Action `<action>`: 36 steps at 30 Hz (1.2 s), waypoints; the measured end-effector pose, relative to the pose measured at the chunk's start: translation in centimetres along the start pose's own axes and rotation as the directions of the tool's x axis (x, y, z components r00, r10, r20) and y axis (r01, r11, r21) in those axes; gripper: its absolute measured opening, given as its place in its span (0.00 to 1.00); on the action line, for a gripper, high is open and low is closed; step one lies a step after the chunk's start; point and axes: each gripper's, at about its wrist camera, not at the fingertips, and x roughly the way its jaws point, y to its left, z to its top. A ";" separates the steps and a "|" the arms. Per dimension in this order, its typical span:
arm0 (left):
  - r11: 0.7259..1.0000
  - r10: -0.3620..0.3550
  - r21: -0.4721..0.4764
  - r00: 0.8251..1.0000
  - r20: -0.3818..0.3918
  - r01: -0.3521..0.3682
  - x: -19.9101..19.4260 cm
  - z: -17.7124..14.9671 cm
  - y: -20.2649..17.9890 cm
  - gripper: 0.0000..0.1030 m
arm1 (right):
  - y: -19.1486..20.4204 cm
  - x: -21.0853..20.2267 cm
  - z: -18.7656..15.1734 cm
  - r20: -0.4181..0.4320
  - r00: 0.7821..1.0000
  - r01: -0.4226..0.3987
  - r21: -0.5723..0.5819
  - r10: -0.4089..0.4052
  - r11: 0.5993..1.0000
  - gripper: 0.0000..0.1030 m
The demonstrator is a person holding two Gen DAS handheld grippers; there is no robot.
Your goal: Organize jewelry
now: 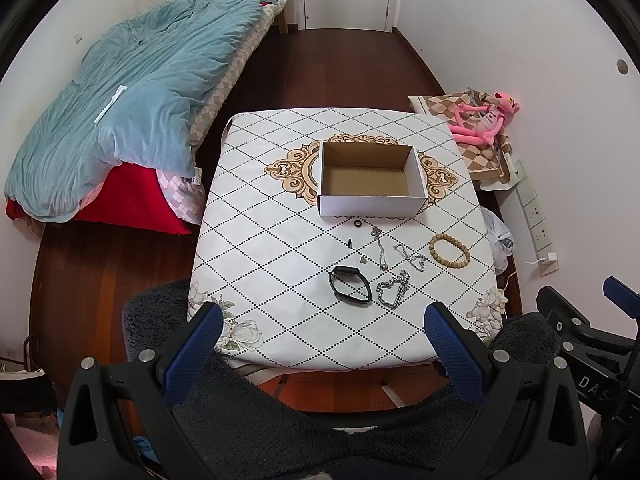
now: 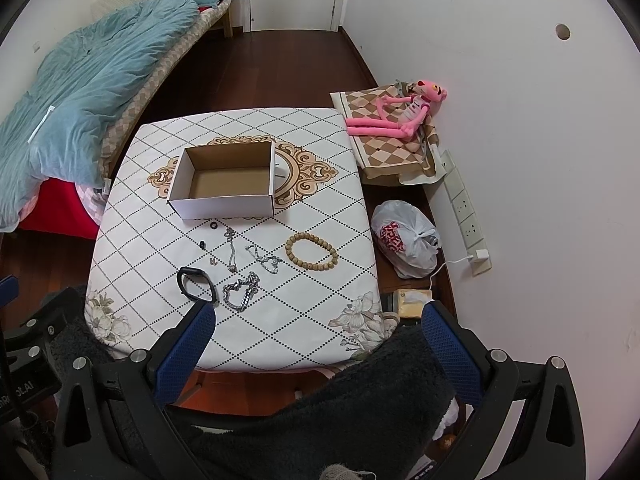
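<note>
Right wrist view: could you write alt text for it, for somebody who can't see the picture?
An open, empty cardboard box sits on a diamond-patterned table, with jewelry laid out in front of it: a wooden bead bracelet, silver chains, a black wristband. The open right gripper hovers at the near table edge, holding nothing.

You have bare tablecloth (image 1: 280, 320) at the near edge; beyond it the cardboard box (image 1: 370, 178) blocks, seemingly just behind the scattered jewelry (image 1: 394, 258).
</note>
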 end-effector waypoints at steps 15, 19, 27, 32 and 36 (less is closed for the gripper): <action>1.000 -0.001 0.001 1.000 -0.002 0.001 0.0 0.0 -0.2 1.00 | 0.1 0.0 -0.1 -0.002 1.000 0.001 0.000 -0.001 1.000 1.00; 1.000 -0.001 0.002 1.000 -0.001 0.001 -0.1 0.0 -0.2 1.00 | 0.1 0.2 -0.1 -0.004 1.000 0.004 -0.001 -0.004 1.000 1.00; 1.000 0.000 -0.001 1.000 -0.003 0.000 -0.1 0.0 -0.2 1.00 | 0.2 0.3 -0.1 -0.005 1.000 0.003 -0.001 -0.003 1.000 1.00; 1.000 -0.002 -0.001 1.000 -0.002 0.002 0.0 0.0 -0.2 1.00 | 0.3 0.2 -0.1 -0.005 1.000 0.004 -0.001 -0.004 1.000 1.00; 1.000 -0.002 0.000 1.000 -0.001 0.002 -0.1 0.0 -0.2 1.00 | 0.2 0.2 -0.1 -0.004 1.000 0.005 -0.001 -0.005 1.000 1.00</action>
